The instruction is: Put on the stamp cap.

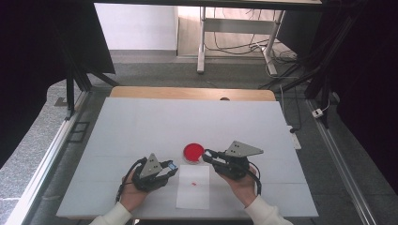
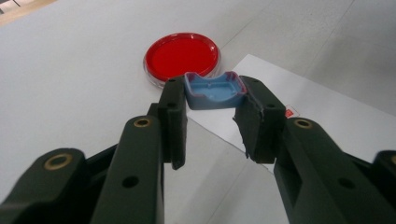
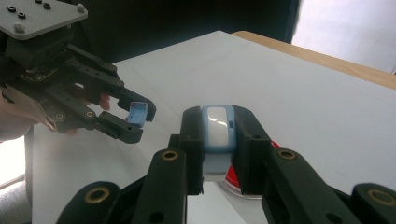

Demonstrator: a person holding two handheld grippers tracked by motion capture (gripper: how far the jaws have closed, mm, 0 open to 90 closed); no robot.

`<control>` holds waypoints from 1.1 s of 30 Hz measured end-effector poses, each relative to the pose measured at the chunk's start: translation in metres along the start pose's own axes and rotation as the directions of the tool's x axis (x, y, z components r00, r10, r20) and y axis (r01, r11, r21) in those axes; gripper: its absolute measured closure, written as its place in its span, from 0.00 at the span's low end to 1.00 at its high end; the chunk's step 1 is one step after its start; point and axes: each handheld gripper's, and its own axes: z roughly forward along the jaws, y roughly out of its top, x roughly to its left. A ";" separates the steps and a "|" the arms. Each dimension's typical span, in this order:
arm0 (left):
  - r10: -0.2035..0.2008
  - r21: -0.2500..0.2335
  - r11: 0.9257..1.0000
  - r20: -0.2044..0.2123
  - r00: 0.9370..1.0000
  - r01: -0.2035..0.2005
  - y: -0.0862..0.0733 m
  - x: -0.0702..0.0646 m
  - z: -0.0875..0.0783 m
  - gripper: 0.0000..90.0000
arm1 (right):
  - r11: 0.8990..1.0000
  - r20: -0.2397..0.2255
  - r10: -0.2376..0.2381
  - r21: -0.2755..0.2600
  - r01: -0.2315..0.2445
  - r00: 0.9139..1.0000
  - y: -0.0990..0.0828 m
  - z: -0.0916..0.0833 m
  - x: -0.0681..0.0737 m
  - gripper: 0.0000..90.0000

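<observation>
Slippage threatens, because the left gripper pinches the blue cap only at its jaw tips while the right gripper clamps the blue stamp body above the red dish.

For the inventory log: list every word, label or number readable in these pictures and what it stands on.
None can be read.
Small red mark on the white paper sheet: too small and blurred to read.
Blue cap, blue stamp body and red ink dish: no lettering visible.
</observation>
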 end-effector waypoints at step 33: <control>0.043 0.004 0.999 0.022 0.999 -0.043 0.024 -0.012 0.035 0.71 | 0.999 0.013 0.015 -0.031 -0.015 1.000 0.002 -0.003 0.000 0.83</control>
